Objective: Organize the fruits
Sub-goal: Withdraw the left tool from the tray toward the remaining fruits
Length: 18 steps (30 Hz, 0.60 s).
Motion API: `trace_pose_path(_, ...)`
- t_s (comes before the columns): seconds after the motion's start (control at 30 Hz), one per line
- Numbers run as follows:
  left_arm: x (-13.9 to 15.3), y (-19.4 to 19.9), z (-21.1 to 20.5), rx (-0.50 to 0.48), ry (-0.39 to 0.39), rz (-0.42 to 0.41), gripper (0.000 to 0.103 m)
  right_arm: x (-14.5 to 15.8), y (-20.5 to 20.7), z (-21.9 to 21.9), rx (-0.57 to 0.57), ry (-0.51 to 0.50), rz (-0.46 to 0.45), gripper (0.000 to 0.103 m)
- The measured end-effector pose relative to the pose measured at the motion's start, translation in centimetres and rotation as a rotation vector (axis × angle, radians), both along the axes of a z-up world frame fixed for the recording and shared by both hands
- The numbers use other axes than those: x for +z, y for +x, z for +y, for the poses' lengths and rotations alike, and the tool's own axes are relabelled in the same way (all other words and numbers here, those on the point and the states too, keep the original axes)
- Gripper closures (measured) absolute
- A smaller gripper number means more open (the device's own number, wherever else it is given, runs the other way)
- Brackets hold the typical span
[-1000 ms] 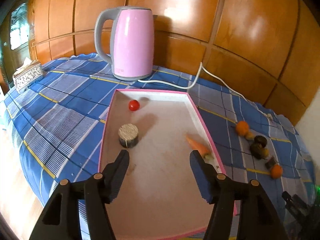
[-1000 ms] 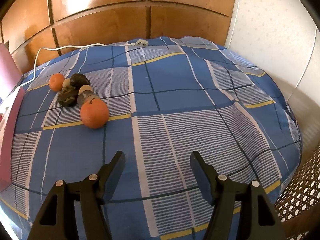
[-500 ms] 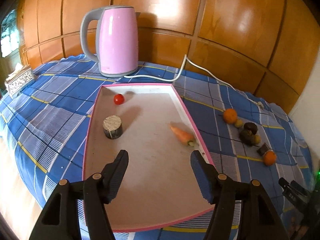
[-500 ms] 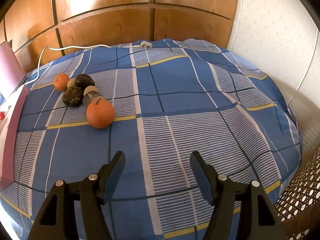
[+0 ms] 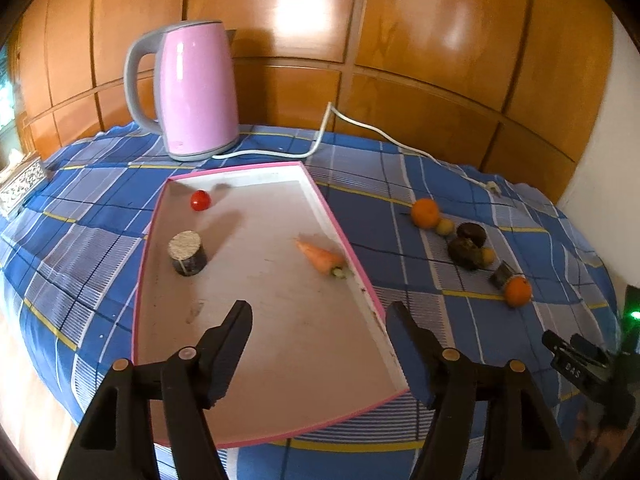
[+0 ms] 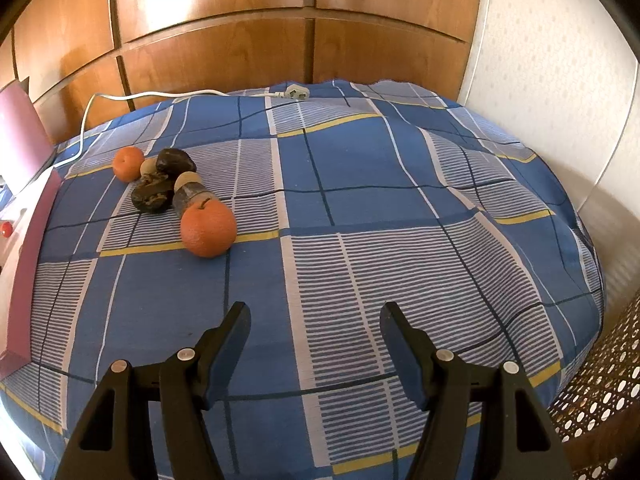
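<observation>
- The black two-finger left gripper hangs over the near end of a shallow pink-rimmed white tray; its jaws are opening, with nothing between them.
- Inside the tray lie a small red cherry tomato near the far left corner, a short dark cylinder with a pale speckled top by the left wall, and an orange carrot against the right wall.
- The black right gripper hovers half spread above the blue plaid cloth covering the worktop, gripping nothing.
- To its far left sits a cluster: a large orange tangerine, a smaller orange tangerine, and two dark wrinkled lumps, all touching or just beside one another, outside the tray.
- A pink electric kettle stands behind the tray, its white cord trailing right.
</observation>
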<state>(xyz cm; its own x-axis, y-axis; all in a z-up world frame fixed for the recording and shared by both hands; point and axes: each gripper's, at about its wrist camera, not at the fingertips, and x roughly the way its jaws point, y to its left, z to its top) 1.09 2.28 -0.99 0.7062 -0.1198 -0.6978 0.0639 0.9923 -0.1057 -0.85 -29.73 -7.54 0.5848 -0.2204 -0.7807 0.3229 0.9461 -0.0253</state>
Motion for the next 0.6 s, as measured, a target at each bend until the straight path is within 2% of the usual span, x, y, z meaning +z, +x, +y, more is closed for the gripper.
trace_pose_path(0.6,-0.6,-0.7,-3.4,-0.127,0.036,0.011,0.03,0.4,0.1,0.1,0.012,0.007,-0.012,0.035)
